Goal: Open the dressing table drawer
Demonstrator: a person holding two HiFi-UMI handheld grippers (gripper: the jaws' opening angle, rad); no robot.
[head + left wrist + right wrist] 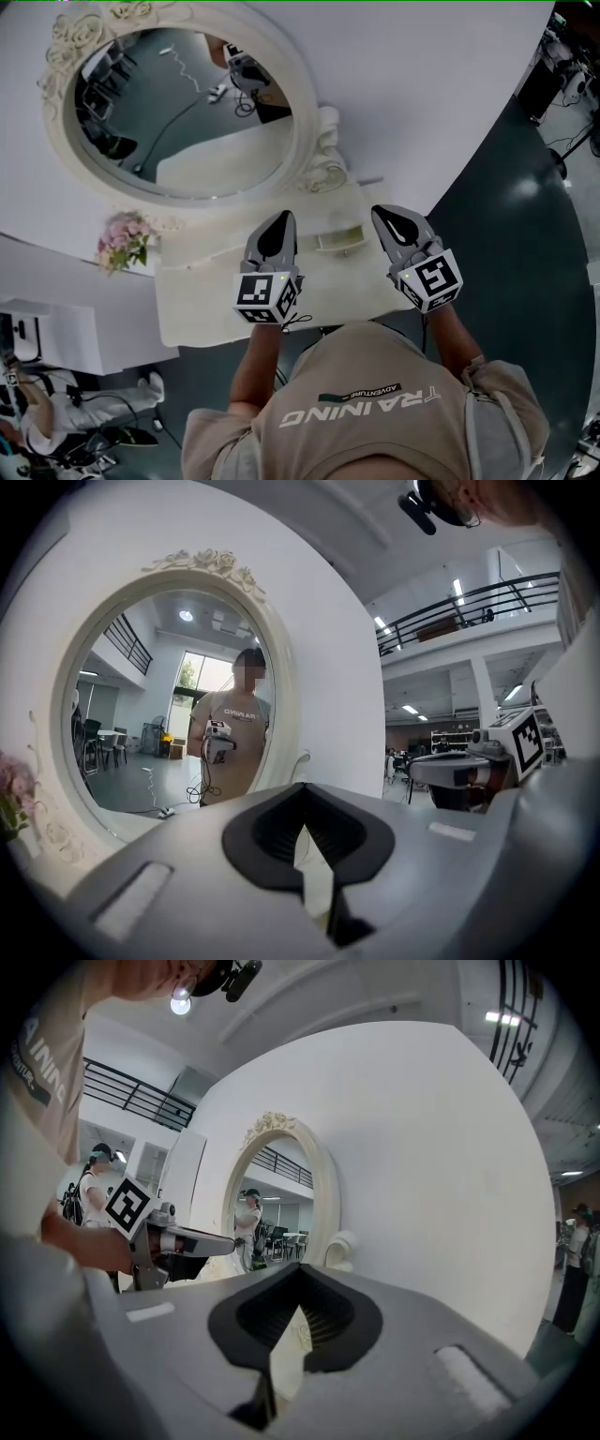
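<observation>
The cream dressing table [197,305] stands against a white wall, below an oval mirror [187,103] in a carved frame. Its drawer front is hidden under my arms and grippers. My left gripper [279,217] and right gripper [387,214] hover side by side above the tabletop, pointing level at the wall. Both are shut with nothing between the jaws. The left gripper [302,789] faces the mirror [178,714], which reflects a person. The right gripper [300,1269] faces the wall right of the mirror [281,1204], with the left gripper [183,1239] beside it.
Pink flowers [124,239] stand at the table's left end, and a small shallow dish [339,240] lies between the grippers. A white cabinet [66,328] and another person [52,408] are at the lower left. Dark floor [525,281] lies to the right.
</observation>
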